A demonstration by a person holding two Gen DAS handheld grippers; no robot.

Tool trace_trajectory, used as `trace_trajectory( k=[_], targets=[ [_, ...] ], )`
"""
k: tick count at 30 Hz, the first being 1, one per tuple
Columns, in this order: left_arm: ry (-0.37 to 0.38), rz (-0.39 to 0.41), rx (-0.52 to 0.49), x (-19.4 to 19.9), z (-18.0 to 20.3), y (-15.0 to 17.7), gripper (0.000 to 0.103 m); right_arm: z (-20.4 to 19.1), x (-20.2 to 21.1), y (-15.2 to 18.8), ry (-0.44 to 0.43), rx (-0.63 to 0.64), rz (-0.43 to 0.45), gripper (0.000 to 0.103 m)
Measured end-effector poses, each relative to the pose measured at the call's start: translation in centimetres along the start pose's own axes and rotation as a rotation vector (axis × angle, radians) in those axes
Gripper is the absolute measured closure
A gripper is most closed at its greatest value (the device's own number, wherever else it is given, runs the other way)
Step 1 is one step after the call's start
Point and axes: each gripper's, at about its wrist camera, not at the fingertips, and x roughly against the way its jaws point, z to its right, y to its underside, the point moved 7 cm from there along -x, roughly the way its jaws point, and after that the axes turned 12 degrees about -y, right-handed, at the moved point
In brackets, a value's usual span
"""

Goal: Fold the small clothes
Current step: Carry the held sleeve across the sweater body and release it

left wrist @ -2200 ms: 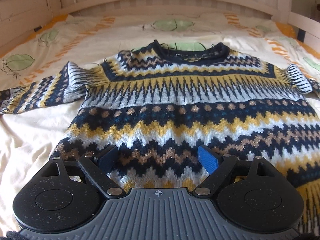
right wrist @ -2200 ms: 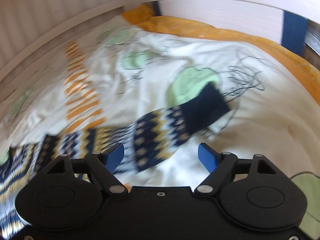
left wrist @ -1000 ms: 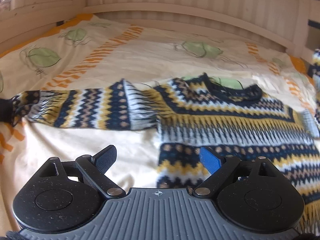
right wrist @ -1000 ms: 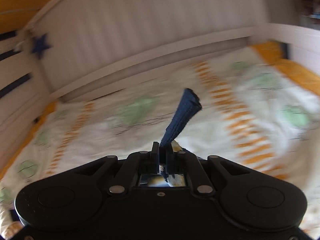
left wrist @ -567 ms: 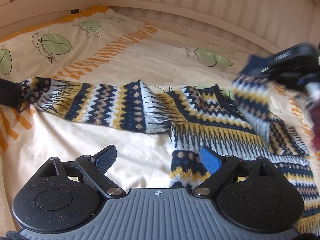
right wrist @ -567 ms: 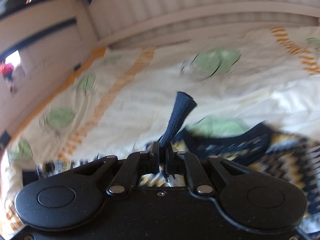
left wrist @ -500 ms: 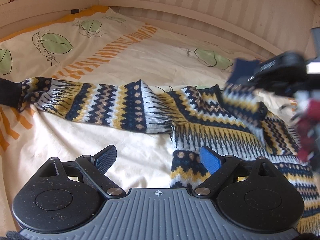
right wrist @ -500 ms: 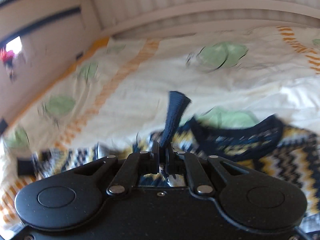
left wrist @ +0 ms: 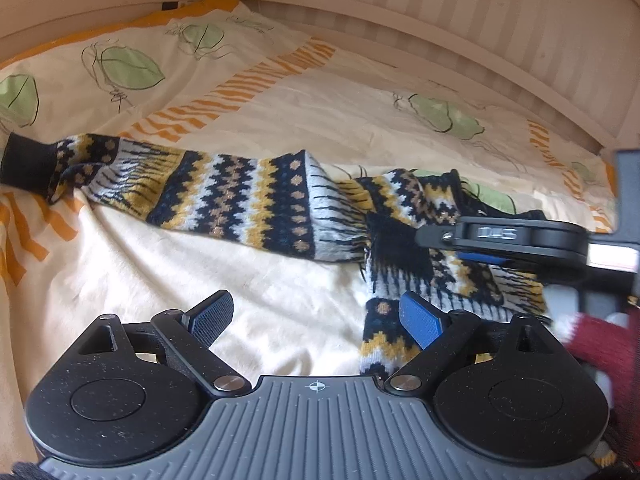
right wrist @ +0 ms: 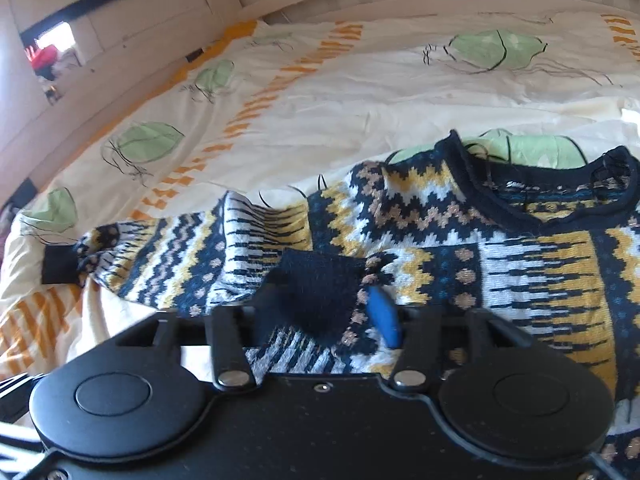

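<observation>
A navy, yellow and white patterned sweater (right wrist: 520,248) lies flat on the bed. Its left sleeve (left wrist: 208,196) stretches out to the left, ending in a navy cuff (left wrist: 28,162). Its right sleeve is folded across the chest, and that sleeve's navy cuff (right wrist: 320,288) lies between the spread fingers of my right gripper (right wrist: 316,320), which is open just above it. The right gripper also shows in the left wrist view (left wrist: 436,240). My left gripper (left wrist: 316,316) is open and empty over the sheet beside the sweater's lower left edge.
The bed has a cream sheet (left wrist: 280,92) with green leaf prints and orange stripes. A white slatted bed frame (left wrist: 440,12) runs along the far side and the left. A red-sleeved hand (left wrist: 600,340) holds the right gripper.
My right gripper carried the right sleeve's cuff across the sweater's chest, lowered it and opened, letting it go. My left gripper stayed open and shifted slightly left.
</observation>
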Motion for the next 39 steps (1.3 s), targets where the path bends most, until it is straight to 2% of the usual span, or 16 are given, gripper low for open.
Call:
trace_trajectory(
  k=[2, 4, 5, 13, 15, 19, 21, 23, 27, 30, 32, 35, 37, 39],
  targets=[
    [0.0, -0.008, 0.003, -0.1, 0.0, 0.1, 0.012, 0.7, 1.1, 0.0, 0.017, -0.007, 0.017, 0.036],
    [-0.002, -0.014, 0.002, -0.2, 0.0, 0.2, 0.012, 1.8, 2.2, 0.1, 0.044, -0.022, 0.038, 0.025],
    [-0.004, -0.016, 0.0, -0.3, 0.0, 0.3, 0.012, 2.5, 2.8, 0.1, 0.067, -0.029, 0.05, 0.024],
    [-0.005, -0.062, -0.007, -1.2, 0.2, 1.1, 0.012, 10.8, 7.6, 1.6, 0.357, -0.133, 0.109, 0.023],
    [-0.001, -0.07, -0.002, -1.3, 0.2, 1.2, 0.012, 12.7, 8.5, 2.4, 0.371, -0.154, 0.068, 0.023],
    [0.002, -0.073, -0.005, -1.4, 0.4, 1.3, 0.012, 13.0, 10.2, 2.2, 0.354, -0.047, 0.001, 0.023],
    [0.002, -0.075, -0.008, -1.4, 0.5, 1.3, 0.012, 13.3, 11.9, 1.8, 0.335, -0.04, 0.032, 0.022],
    [0.004, -0.077, -0.014, -1.4, 0.6, 1.4, 0.012, 14.4, 14.0, 1.3, 0.374, -0.055, 0.082, 0.019],
    [0.002, -0.078, -0.033, -1.5, 1.1, 1.7, 0.012, 19.2, 17.9, 1.0, 0.466, -0.22, 0.185, 0.019],
    [0.002, -0.086, -0.05, -1.8, 1.5, 2.1, 0.012, 22.5, 19.8, 1.7, 0.458, -0.387, 0.244, 0.019],
    [0.001, -0.093, -0.06, -1.9, 1.7, 2.3, 0.012, 23.7, 20.0, 2.2, 0.419, -0.449, 0.26, 0.022],
    [0.004, -0.105, -0.074, -2.2, 2.0, 2.7, 0.012, 24.5, 19.3, 2.9, 0.354, -0.491, 0.245, 0.042],
    [0.008, -0.114, -0.079, -2.4, 2.2, 2.9, 0.012, 24.4, 18.9, 3.5, 0.342, -0.489, 0.22, 0.069],
    [0.005, -0.118, -0.084, -2.5, 2.3, 3.1, 0.012, 23.6, 18.8, 3.3, 0.388, -0.422, 0.194, 0.075]
  ],
)
